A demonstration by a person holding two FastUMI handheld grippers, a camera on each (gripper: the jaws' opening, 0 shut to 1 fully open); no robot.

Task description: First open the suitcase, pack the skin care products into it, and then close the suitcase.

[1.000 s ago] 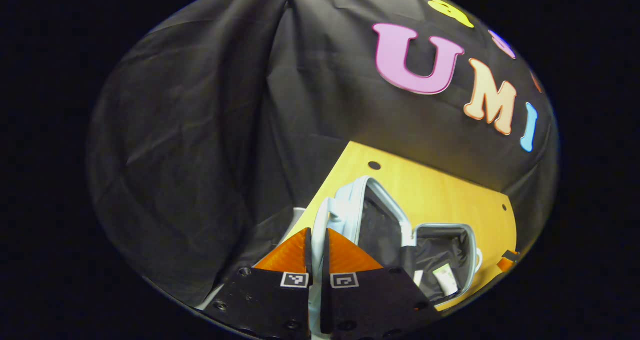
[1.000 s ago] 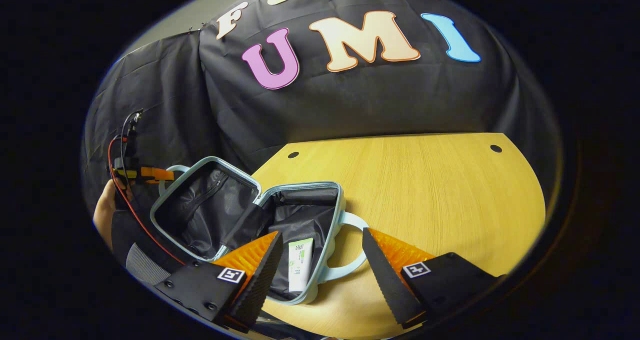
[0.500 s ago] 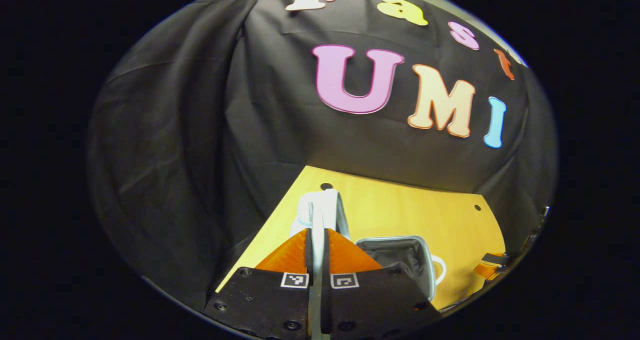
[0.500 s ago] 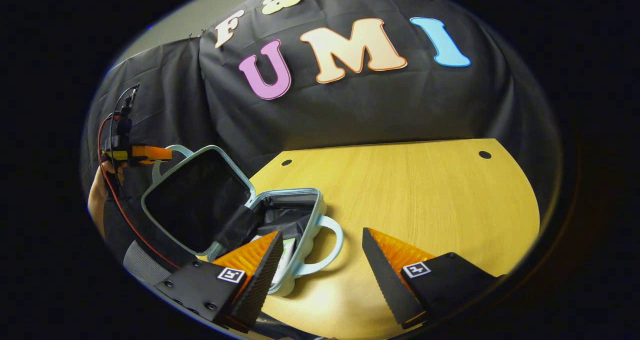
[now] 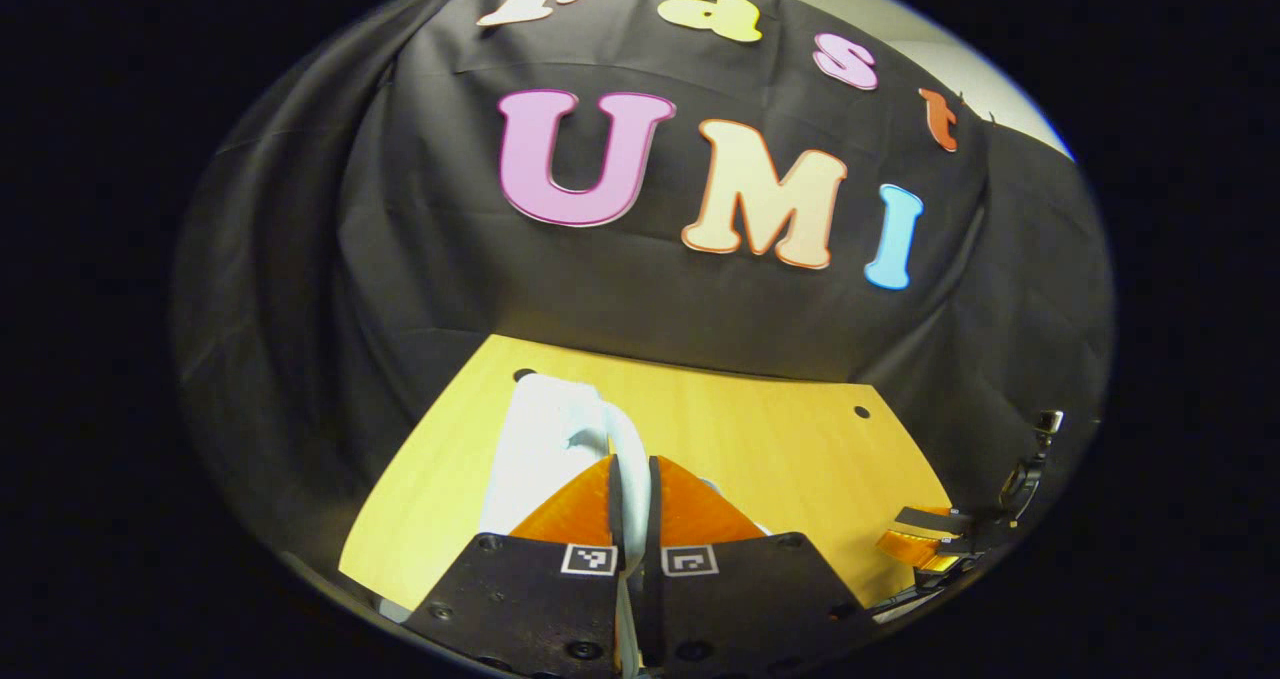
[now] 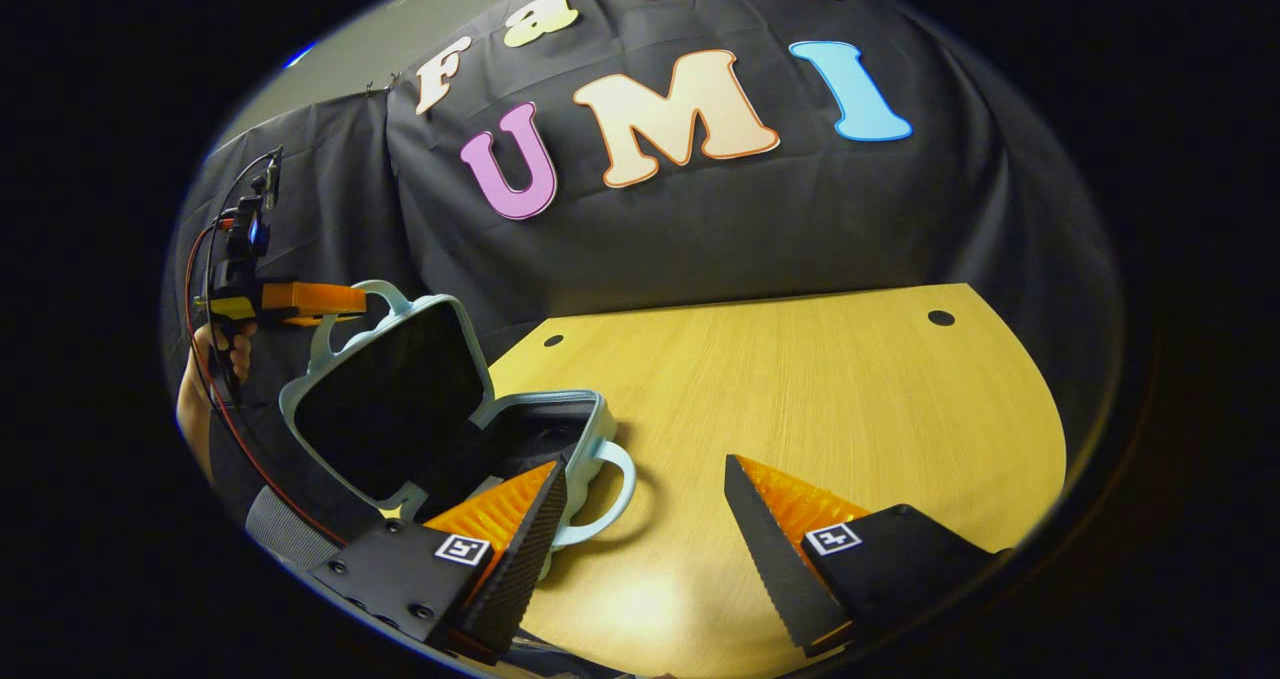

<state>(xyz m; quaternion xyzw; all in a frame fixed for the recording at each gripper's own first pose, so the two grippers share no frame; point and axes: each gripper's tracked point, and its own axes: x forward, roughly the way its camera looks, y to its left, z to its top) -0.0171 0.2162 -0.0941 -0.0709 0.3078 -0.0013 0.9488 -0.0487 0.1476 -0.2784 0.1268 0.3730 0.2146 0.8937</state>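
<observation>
since the left gripper (image 5: 632,479) is clamped on the lid handle (image 6: 385,299), the stiff, light-looking suitcase (image 6: 540,439) lid should swing easily; right gripper (image 6: 645,519) gapes empty, suitcase at its left finger on the worktop (image 6: 800,389).

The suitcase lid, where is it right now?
In the right gripper view the suitcase lid stands raised at the left, above the base on the wooden table, its handle pinched by the left gripper.
</observation>
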